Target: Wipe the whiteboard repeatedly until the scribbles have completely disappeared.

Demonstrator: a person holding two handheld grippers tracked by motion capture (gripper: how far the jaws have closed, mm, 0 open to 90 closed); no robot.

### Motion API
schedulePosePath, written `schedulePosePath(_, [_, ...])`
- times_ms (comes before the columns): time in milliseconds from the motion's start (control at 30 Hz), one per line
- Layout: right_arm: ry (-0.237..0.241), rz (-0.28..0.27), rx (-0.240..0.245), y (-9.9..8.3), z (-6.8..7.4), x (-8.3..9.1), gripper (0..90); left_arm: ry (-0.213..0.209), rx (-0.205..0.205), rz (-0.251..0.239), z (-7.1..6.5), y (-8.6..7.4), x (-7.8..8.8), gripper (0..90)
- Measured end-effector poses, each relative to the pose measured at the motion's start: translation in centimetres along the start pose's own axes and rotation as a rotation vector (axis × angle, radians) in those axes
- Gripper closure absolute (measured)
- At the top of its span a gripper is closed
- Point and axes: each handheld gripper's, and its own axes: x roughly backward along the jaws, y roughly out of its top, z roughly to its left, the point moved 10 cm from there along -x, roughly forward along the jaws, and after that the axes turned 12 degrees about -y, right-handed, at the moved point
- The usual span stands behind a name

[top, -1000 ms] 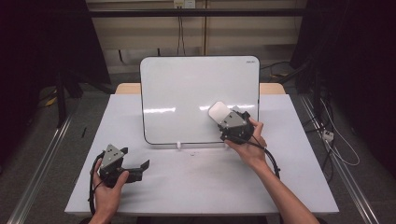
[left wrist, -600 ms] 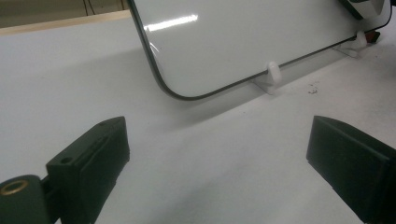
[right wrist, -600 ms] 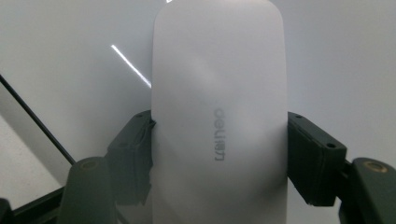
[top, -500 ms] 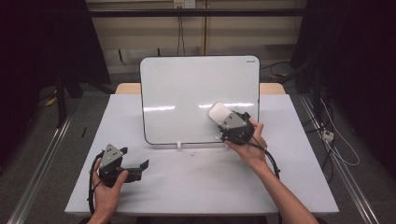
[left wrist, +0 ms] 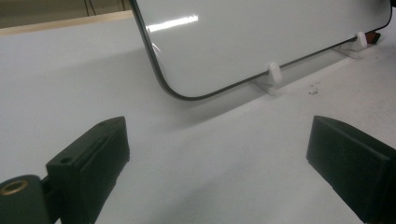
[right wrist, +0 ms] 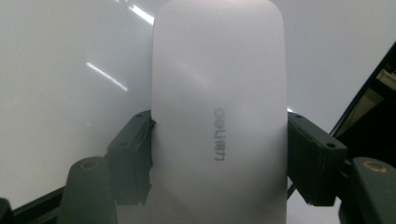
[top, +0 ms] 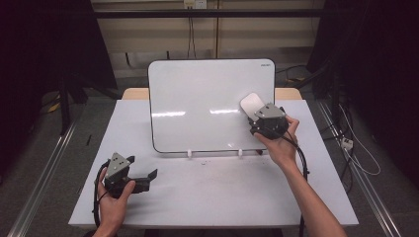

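Now the right gripper [top: 257,112], jaws clamped on the white eraser [right wrist: 218,112], has shifted up the whiteboard [top: 197,103], so wiping continues, while the left gripper [left wrist: 219,158] rests spread.

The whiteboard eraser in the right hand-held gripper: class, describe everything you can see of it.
The eraser is a smooth, pale white-grey block with rounded corners, plastic by the look of it, with small grey lettering along its back. The right hand-held gripper is shut on it, one black jaw pressing each long side. It is held up in front of the whiteboard, near the board's right edge, above the table. Whether its face touches the board cannot be told.
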Motion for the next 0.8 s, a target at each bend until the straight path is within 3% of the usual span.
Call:
schedulePosePath(167, [0.021, -0.003, 0.017, -0.7, 1.7, 0.5, 31.5, 0.0, -0.006, 0.003, -0.1, 0.0, -0.1, 5.8])
schedulePosePath(467, [0.069, -0.026, 0.117, -1.8, 6.2, 1.8, 31.5, -0.003, -0.007, 0.009, -0.1, 0.0, -0.3, 5.9])
schedulePosePath(700, [0.076, -0.026, 0.112, -2.1, 6.1, 1.9, 31.5, -0.001, -0.005, 0.009, 0.0, -0.1, -0.2, 5.9])
schedulePosePath(800, [0.073, -0.019, 0.086, -2.4, 5.6, 1.9, 31.5, 0.0, -0.001, 0.004, 0.0, 0.0, -0.2, 5.9])
